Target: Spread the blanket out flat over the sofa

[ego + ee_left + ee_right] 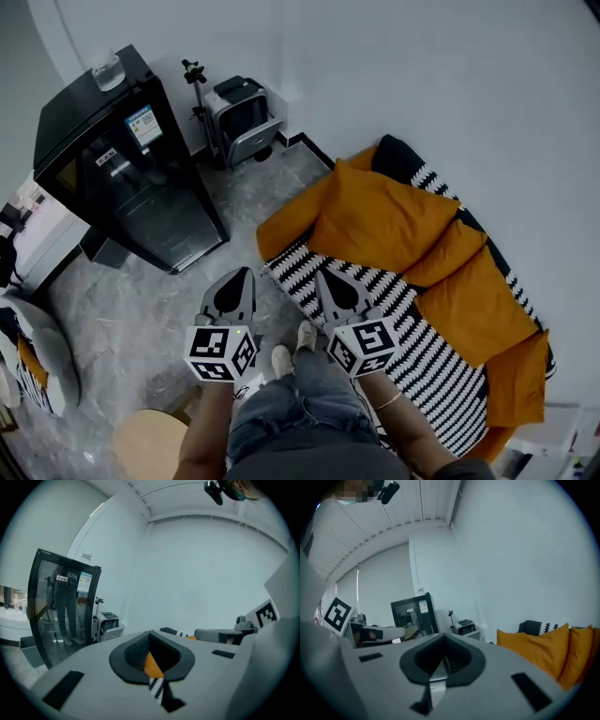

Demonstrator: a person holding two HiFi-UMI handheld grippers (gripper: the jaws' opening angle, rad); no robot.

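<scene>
1. Left gripper point(244, 274): jaws shut, nothing held, over the floor.
2. Right gripper point(325, 277): jaws shut, nothing held, at the blanket's near edge.
3. Striped blanket point(431, 361) covers the sofa point(281, 230) under orange cushions point(384, 216). I'd open both grippers, pinch the corners, pull evenly.

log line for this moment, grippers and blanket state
left gripper: jaws shut, empty | right gripper: jaws shut, empty | striped blanket: lying under orange cushions, not held

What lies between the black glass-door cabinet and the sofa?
Mostly bare grey floor, as the head view shows; a grey case stands further back.
</scene>
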